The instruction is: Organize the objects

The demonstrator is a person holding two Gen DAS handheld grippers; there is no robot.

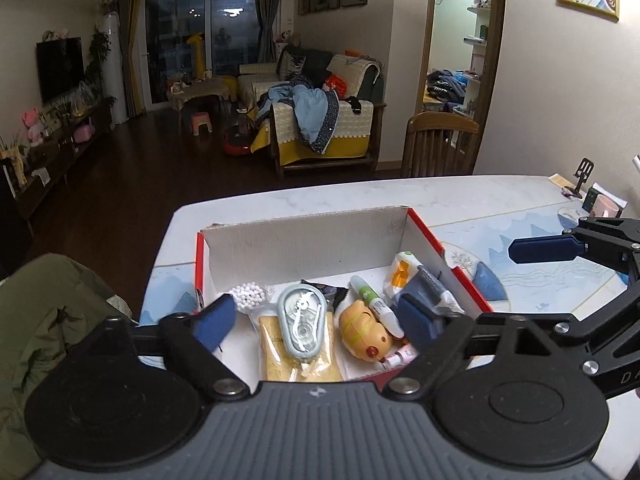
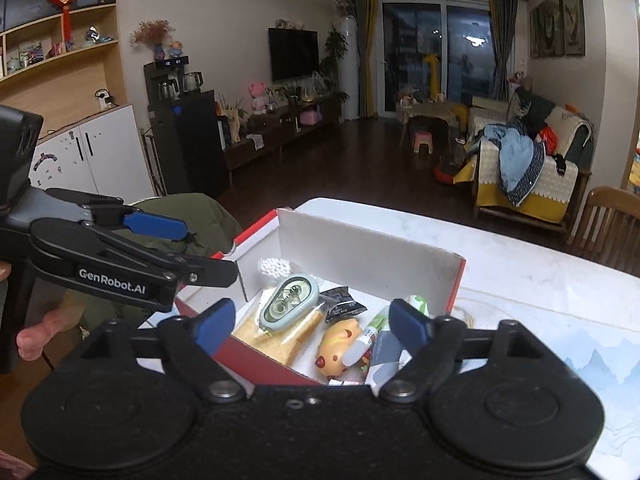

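A red cardboard box (image 1: 304,240) with a white inside stands on the table and holds several small items: a pale blue correction tape (image 1: 301,320) on a yellow packet (image 1: 280,360), an orange toy (image 1: 364,330), a green-and-white tube (image 1: 376,304), a bag of white beads (image 1: 250,296) and a dark wrapper (image 1: 326,290). My left gripper (image 1: 316,320) is open and empty above the box's near side. My right gripper (image 2: 312,322) is open and empty over the same box (image 2: 360,248), with the correction tape (image 2: 289,296) and the orange toy (image 2: 340,340) between its fingers.
The marble table (image 1: 460,196) has a blue landscape mat (image 1: 560,272). A pink cup (image 1: 604,206) and a phone stand (image 1: 582,178) sit at its far right. A wooden chair (image 1: 440,144) stands behind the table. A green jacket (image 1: 44,320) lies at the left.
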